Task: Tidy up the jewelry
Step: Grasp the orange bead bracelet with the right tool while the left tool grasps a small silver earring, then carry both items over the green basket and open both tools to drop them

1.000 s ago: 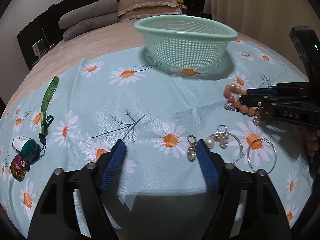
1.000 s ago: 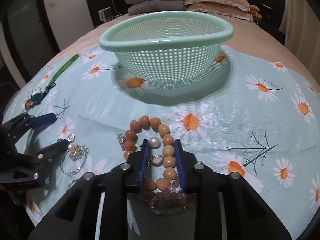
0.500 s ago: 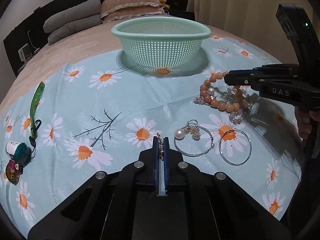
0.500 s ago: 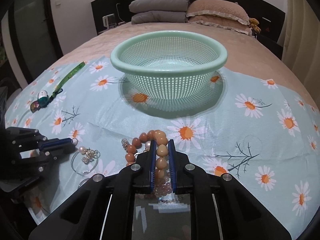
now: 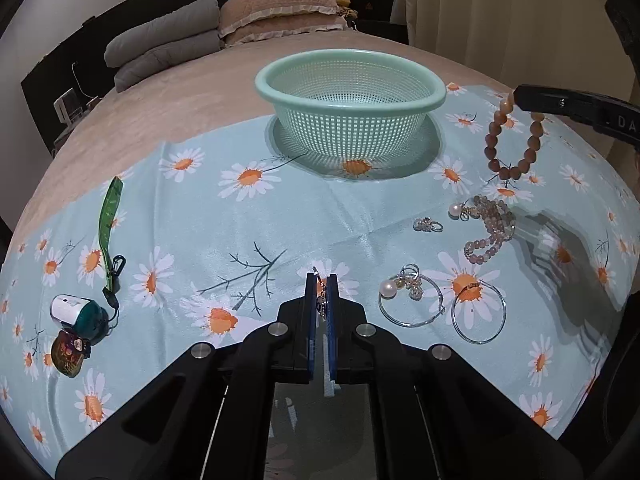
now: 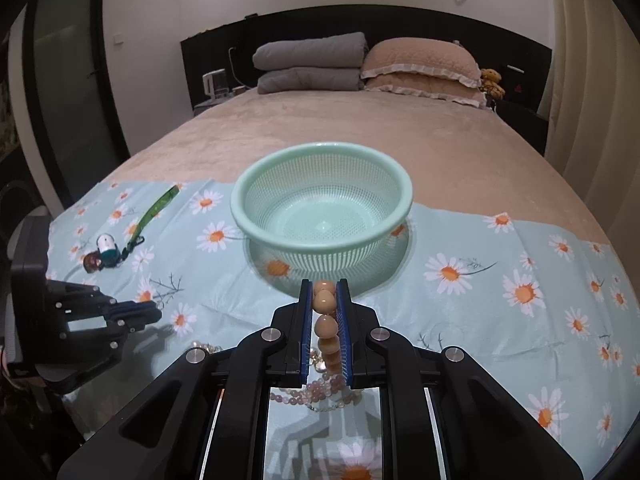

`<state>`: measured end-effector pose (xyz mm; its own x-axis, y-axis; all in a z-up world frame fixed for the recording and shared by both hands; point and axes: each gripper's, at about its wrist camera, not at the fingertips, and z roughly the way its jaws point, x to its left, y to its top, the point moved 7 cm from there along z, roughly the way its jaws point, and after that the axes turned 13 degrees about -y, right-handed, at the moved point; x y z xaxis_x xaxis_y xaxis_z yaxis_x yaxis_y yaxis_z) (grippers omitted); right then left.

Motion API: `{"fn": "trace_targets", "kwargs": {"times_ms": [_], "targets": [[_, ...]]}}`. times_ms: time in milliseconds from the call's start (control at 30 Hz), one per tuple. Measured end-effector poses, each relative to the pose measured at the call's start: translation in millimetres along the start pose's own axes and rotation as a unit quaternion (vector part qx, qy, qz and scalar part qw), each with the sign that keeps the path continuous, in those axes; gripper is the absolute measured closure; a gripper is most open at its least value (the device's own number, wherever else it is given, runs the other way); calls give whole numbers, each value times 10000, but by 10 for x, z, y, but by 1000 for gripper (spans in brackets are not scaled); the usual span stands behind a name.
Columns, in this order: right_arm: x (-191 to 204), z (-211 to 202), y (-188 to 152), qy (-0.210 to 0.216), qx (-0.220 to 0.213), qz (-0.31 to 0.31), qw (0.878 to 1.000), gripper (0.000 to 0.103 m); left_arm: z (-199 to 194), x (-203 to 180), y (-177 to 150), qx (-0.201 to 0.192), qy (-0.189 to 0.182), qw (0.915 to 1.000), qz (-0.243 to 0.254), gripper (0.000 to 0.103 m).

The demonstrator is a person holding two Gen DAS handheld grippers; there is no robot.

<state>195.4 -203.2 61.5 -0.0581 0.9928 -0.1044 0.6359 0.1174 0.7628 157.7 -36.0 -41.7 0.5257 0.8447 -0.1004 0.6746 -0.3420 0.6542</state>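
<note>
Right gripper (image 6: 324, 300) clamps orange bead bracelet (image 5: 514, 140), dangling clear of cloth for drop into mesh basket (image 6: 322, 216) ahead. Left gripper (image 5: 321, 292) pinches small charm (image 5: 320, 300), lifted likewise.

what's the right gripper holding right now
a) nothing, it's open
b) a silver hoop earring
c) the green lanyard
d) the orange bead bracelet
d: the right gripper is shut on the orange bead bracelet, which hangs off its tip above the cloth in the left wrist view.
</note>
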Motion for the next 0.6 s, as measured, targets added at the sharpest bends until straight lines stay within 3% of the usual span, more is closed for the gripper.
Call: {"fn": "trace_targets", "kwargs": {"times_ms": [267, 600], "targets": [[7, -222, 557, -126, -484, 14, 9987, 92, -274, -57, 579, -349, -398, 9985, 108, 98], [94, 219, 1096, 80, -541, 11, 9985, 92, -79, -30, 1452, -498, -621, 9957, 465, 98]]}}
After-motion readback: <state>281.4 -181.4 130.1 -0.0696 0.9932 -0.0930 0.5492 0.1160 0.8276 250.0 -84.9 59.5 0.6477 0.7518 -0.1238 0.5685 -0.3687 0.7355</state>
